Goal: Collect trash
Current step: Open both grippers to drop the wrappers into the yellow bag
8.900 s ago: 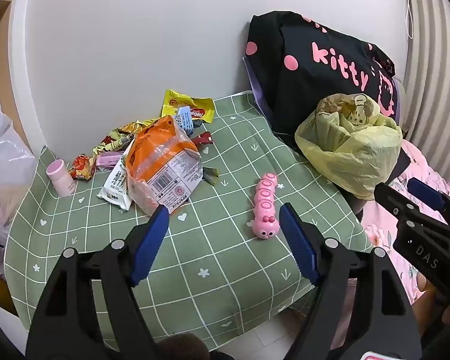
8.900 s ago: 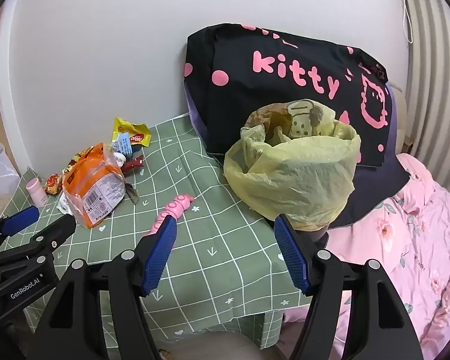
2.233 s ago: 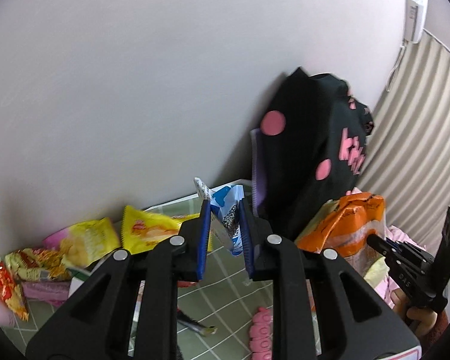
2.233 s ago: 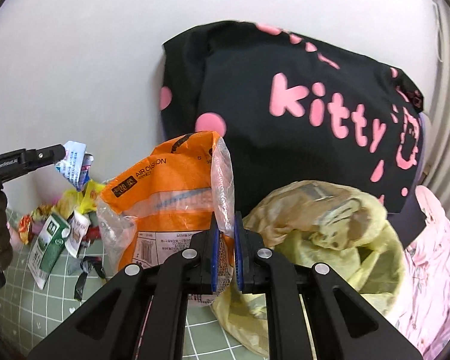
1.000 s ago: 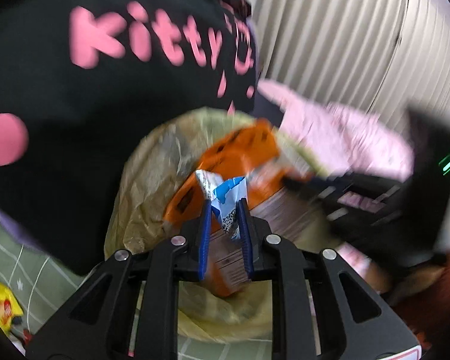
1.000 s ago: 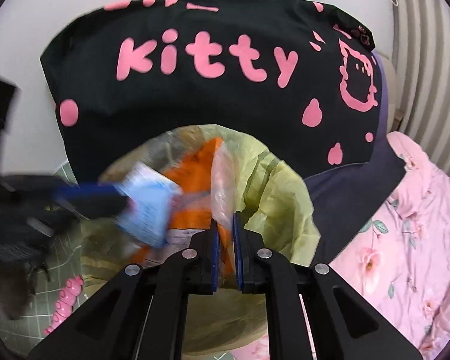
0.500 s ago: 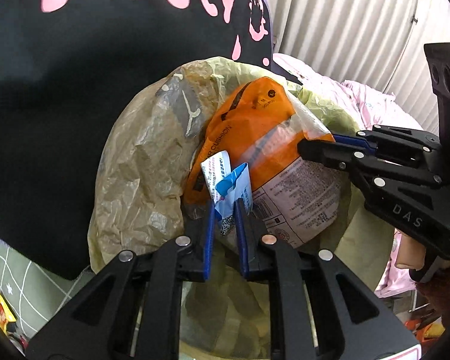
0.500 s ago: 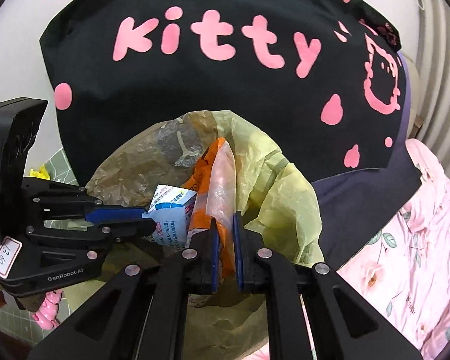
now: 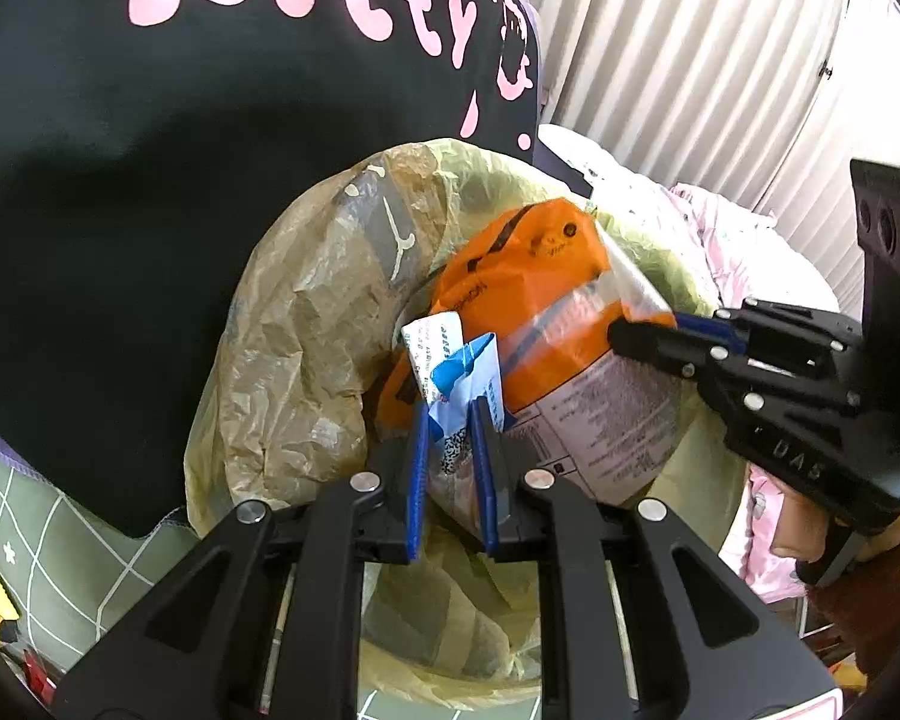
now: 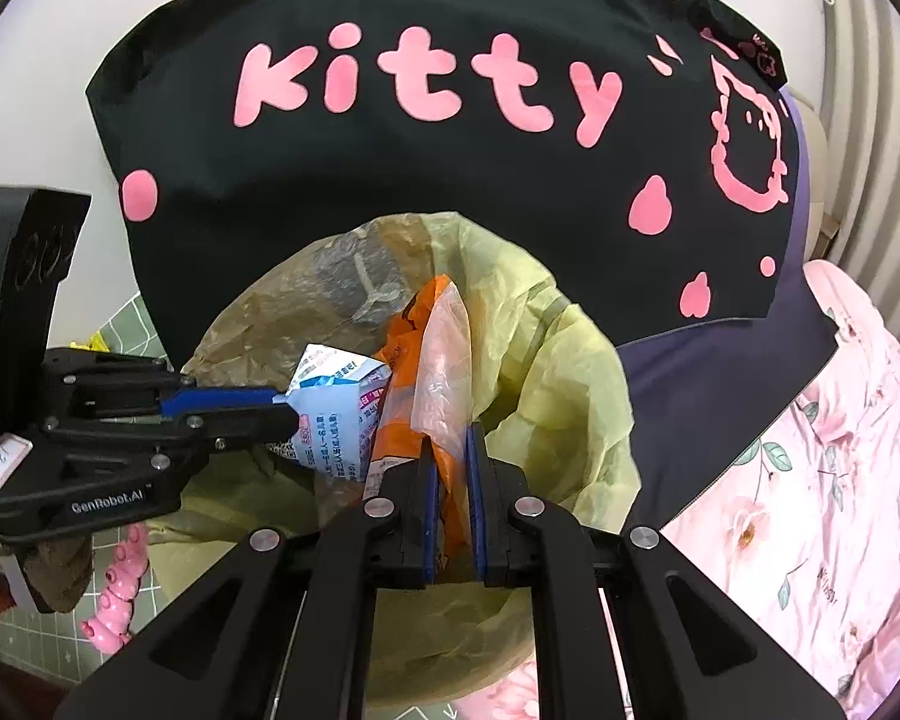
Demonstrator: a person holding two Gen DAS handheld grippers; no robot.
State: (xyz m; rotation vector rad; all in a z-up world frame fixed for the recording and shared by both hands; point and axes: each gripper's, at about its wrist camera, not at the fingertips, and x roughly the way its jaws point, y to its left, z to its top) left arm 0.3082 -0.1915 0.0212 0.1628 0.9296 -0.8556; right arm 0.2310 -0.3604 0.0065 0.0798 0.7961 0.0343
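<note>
Both tools are poised over the mouth of the crumpled yellow plastic trash bag (image 10: 546,372), which is sitting at the right end of the green checked counter (image 9: 60,546), in front of the black cushion with pink lettering (image 10: 450,138).

The left tool (image 9: 453,420) is pinching the small white-and-blue paper carton (image 9: 450,360) between its blue pads, its jaws nearly closed on the carton's lower edge, so the carton is standing up out of the tips. The right tool (image 10: 448,450) is clamping the clear top flap of the large orange-and-clear plastic snack bag (image 10: 444,354), its jaws almost together with only the thin film between them.

The relation that matters is vertical: both pieces of trash are hanging directly above the bag's opening, and the orange bag's lower half appears to be dipping inside the rim already. Its long axis is running roughly up and down, slightly tilted toward the far side. The carton is just beside it on the left, touching or nearly touching its orange face; I cannot tell which. Neither tool needs to travel sideways, in my judgement. The likely step is letting go, and the right tool's load looks deeper in, so it seems the readier of the two.

A pink segmented caterpillar toy (image 10: 117,594) is lying on the counter, near left of the bag.
</note>
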